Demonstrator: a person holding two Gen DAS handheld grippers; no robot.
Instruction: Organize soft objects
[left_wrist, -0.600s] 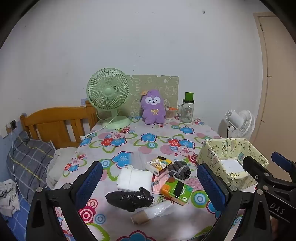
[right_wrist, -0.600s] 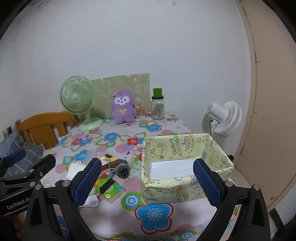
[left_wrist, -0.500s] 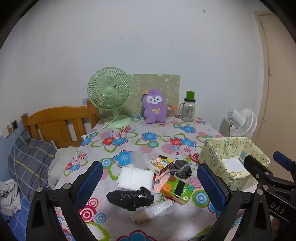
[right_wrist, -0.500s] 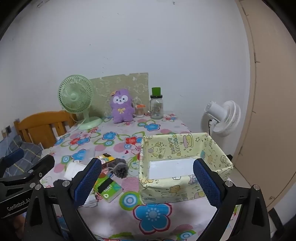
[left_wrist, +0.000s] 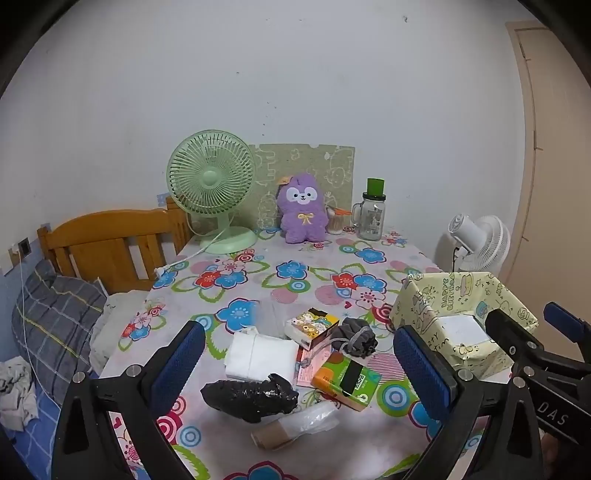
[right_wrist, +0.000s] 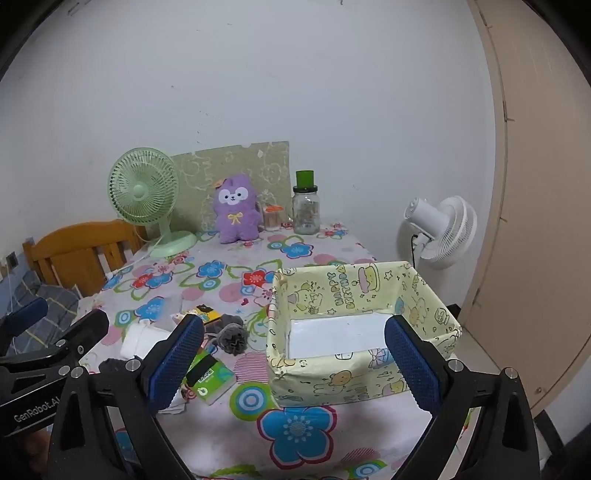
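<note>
A yellow cartoon-print box (right_wrist: 364, 325) stands open and empty on the flowered table (right_wrist: 236, 269); it also shows in the left wrist view (left_wrist: 458, 317). Left of it lie a white folded cloth (left_wrist: 258, 356), a black crumpled bag (left_wrist: 251, 397), a grey scrunchie (left_wrist: 356, 338), a cartoon tissue pack (left_wrist: 312, 326) and a green-orange tissue pack (left_wrist: 345, 380). My left gripper (left_wrist: 295, 373) is open and empty above the pile. My right gripper (right_wrist: 291, 365) is open and empty in front of the box.
A green desk fan (left_wrist: 212, 188), a purple plush (left_wrist: 303, 210), a glass jar with green lid (left_wrist: 371, 214) and a patterned board (left_wrist: 332, 166) stand at the back. A white floor fan (right_wrist: 441, 229), a wooden bed frame (left_wrist: 110, 243) and a door (right_wrist: 543, 184) flank the table.
Both views have shifted slightly; the grippers drifted a little while staying open. No object on the table has moved.
</note>
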